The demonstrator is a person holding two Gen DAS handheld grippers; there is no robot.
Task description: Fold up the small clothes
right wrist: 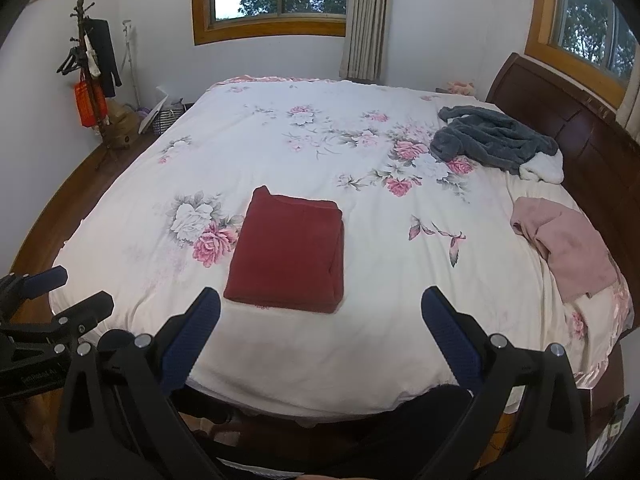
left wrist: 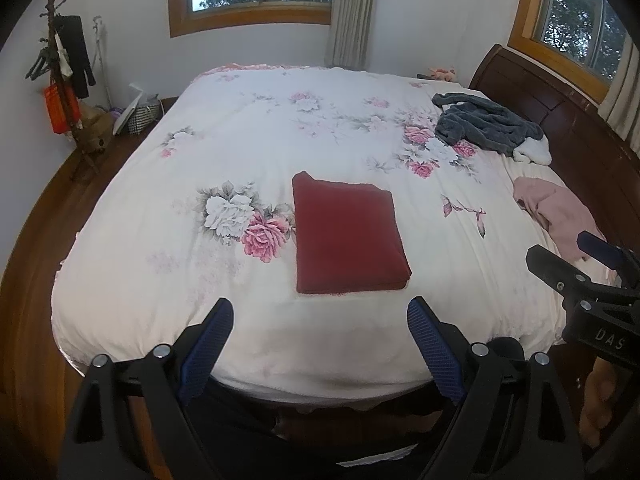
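A dark red garment lies folded into a flat rectangle on the floral bed cover, near the front edge. A crumpled pink garment lies at the right side of the bed. Further back on the right sits a rumpled grey fleece piece with a white part beside it. My left gripper hangs open over the bed's front edge, short of the red garment, holding nothing. My right gripper is open too, just in front of the red garment, empty.
A dark wooden headboard runs along the right of the bed. A coat stand with hangers and a bag stands in the far left corner, by a basket on the wooden floor. A curtain hangs between two windows.
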